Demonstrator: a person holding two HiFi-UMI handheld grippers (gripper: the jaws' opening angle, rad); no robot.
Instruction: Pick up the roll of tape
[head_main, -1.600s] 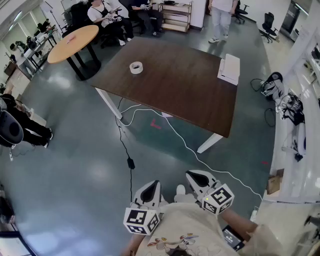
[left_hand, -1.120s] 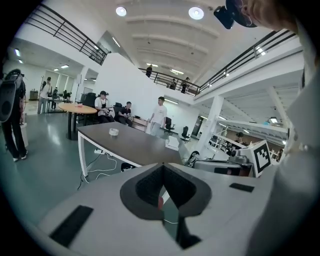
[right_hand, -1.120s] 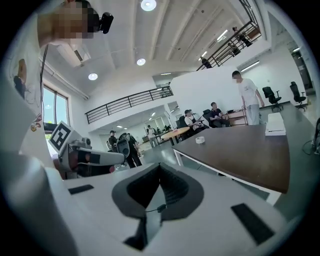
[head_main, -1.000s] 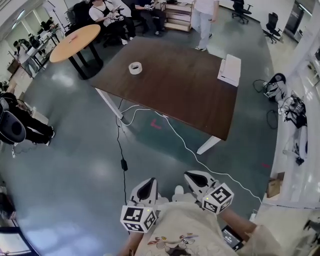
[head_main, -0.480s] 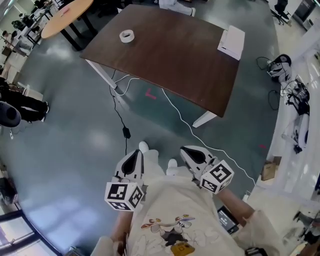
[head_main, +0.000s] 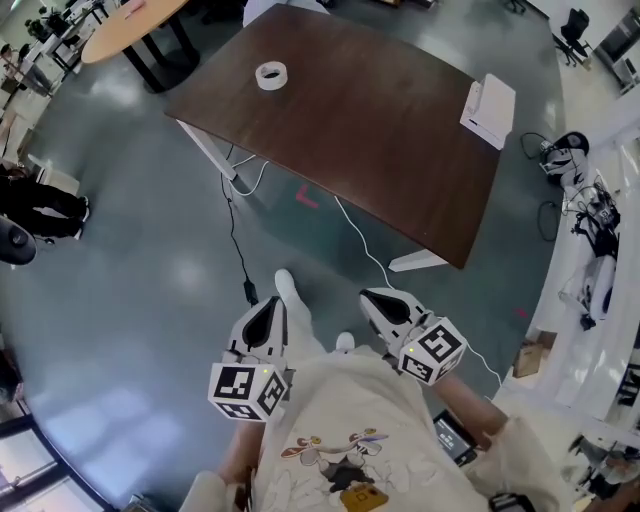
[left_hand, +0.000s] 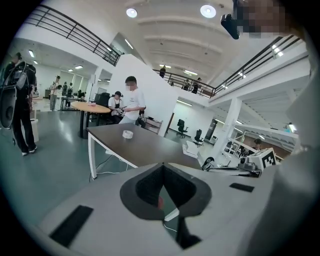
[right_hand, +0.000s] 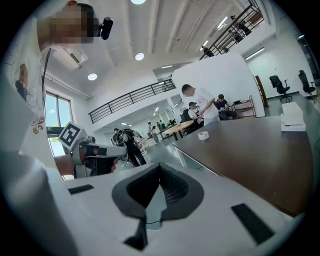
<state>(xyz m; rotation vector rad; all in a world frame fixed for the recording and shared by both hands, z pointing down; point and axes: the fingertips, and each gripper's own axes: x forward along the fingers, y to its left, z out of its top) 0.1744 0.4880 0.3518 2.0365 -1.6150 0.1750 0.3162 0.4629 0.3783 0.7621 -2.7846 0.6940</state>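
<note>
The left gripper (head_main: 268, 312) and the right gripper (head_main: 380, 303), both white with black pads and a marker cube, were held close in front of the person's body. On each one the jaws were pressed together at the tips, with nothing between them. Compared with one second before, the long dark brown wooden table (head_main: 380, 130) stood larger and nearer in the head view, and one white shoe (head_main: 285, 285) was stepping forward on the grey floor, so the person had been walking toward the table. Both tools had travelled with the body and had not changed their closed state. For the task this probably meant that only the approach was under way: the grippers were still well apart from the table, and one of them must first open before it can take anything. The roll of tape (head_main: 271, 74) had not moved on the table. It was a small, pale, off-white ring lying flat with its hole upward, alone near the far left corner of the table top, well apart from the white box (head_main: 489, 110) at the far right edge. It looked light, and low enough to be pinched across its wall.
</note>
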